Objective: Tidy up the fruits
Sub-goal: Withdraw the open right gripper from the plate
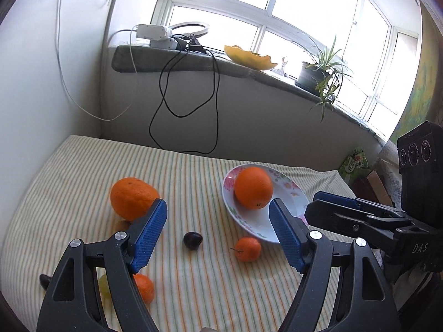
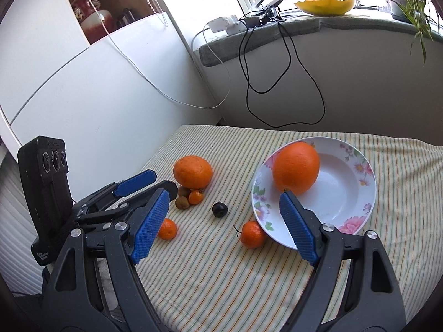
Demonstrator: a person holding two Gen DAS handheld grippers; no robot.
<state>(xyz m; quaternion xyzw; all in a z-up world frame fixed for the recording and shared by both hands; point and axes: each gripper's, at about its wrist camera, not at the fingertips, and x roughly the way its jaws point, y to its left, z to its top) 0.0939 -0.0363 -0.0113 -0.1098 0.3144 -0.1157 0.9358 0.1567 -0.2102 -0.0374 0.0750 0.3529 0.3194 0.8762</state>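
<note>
Item 1: floral plate, on the striped cloth, at about two o'clock from the cloth's middle in the right wrist view. It holds one large orange against its rim at ten o'clock.

Item 2: second large orange, on the cloth, well apart from the plate at nine o'clock. Touching it at six o'clock: two brown kiwis and a small mandarin.

Item 3: dark plum, alone between the cluster and the plate.

Item 4: stemmed mandarin, just beside the plate's rim at seven o'clock.

Item 5: another mandarin, partly behind a blue pad.

Item 6: left gripper, jaws spread, nothing between them, above the cloth.

Item 7: right gripper, jaws spread, empty.
</note>
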